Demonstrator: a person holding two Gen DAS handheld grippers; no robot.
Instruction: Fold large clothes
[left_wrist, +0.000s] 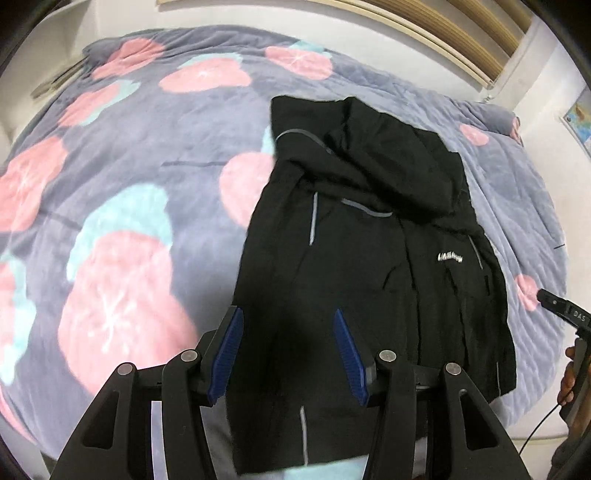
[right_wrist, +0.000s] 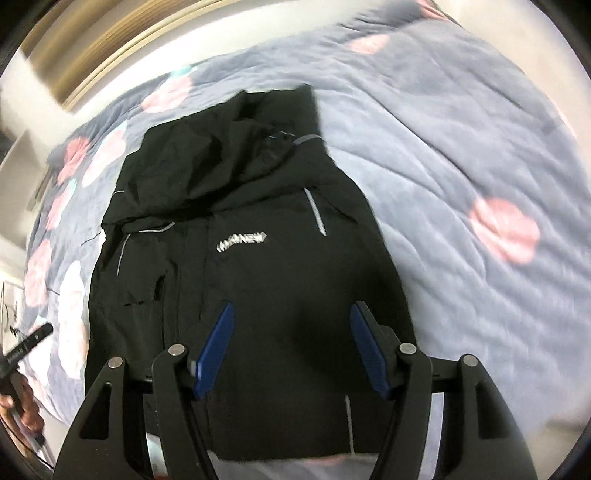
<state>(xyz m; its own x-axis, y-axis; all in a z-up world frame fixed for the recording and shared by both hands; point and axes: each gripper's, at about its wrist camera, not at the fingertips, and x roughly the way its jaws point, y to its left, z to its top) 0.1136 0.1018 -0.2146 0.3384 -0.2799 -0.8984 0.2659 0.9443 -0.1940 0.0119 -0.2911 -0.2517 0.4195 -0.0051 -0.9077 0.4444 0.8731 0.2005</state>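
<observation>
A black hooded jacket (left_wrist: 354, 258) with grey reflective stripes and a white chest logo lies on the bed, sleeves folded in, hood at the far end. It also shows in the right wrist view (right_wrist: 258, 266). My left gripper (left_wrist: 288, 317) is open above the jacket's near left part, holding nothing. My right gripper (right_wrist: 291, 314) is open above the jacket's near right part, holding nothing. The right gripper's tip (left_wrist: 554, 301) shows at the right edge of the left wrist view; the left gripper's tip (right_wrist: 35, 339) shows at the left edge of the right wrist view.
The jacket lies on a grey-blue quilt (left_wrist: 147, 155) with pink and teal fruit prints that covers the bed. A wooden headboard (left_wrist: 443, 29) and white wall are beyond it. The quilt spreads to the right in the right wrist view (right_wrist: 461, 166).
</observation>
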